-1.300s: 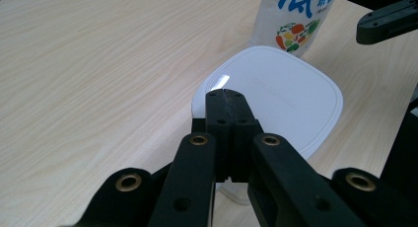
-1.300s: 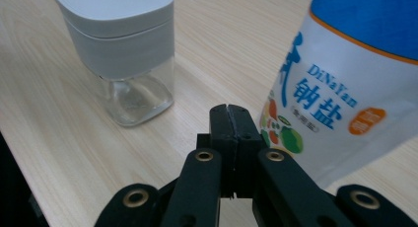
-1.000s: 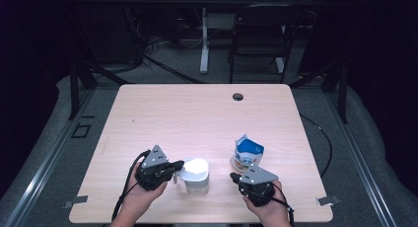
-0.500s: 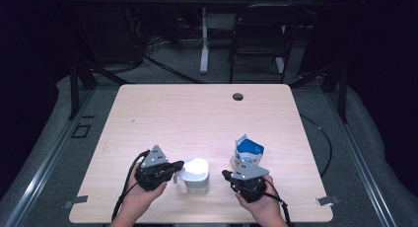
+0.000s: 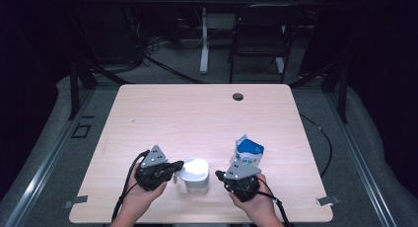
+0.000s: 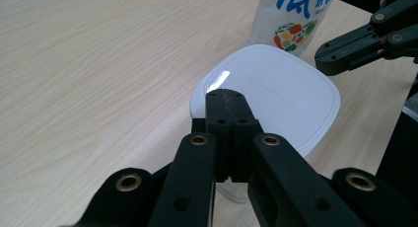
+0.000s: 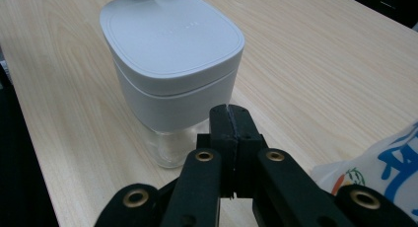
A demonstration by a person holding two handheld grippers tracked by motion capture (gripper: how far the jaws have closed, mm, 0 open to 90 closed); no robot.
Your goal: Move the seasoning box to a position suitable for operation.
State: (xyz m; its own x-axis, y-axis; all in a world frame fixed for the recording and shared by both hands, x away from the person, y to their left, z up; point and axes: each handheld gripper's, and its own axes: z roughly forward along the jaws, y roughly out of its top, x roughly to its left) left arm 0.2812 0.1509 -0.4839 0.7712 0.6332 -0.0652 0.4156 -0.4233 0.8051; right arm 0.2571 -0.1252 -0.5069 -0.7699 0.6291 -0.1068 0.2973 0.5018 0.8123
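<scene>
- Dark room behind, w/ a chair (image 5: 257, 44) and desk legs past the far edge; pale wood table (image 5: 197, 118) in front of me.
- Small dark hole (image 5: 238, 96) in the table near its far edge, well apart from everything else.
- White-lidded jar (image 5: 196, 175) stands upright near the table's near edge, between my two hands. Square-ish white top w/ rounded corners, clear glass base under it (seen in right gripper view (image 7: 172, 74)).
- Blue-and-white milk carton (image 5: 248, 153) stands just behind my right gripper, to the right of the jar, top folded open.
- Left gripper (image 5: 178, 164): jaws pressed together, nothing pinched. Tips sit at the jar lid's left edge; in left gripper view (image 6: 227, 96) they lie over the lid rim, can't tell if touching.
- Right gripper (image 5: 218, 175): jaws also pressed together, empty. Points toward the jar from its right side, just beside it, not touching. In right gripper view (image 7: 229, 111) tips are near the jar's lower part, w/ a gap.
- Carton also at the top of left gripper view (image 6: 291, 19), behind the jar, w/ fruit print at its foot.
</scene>
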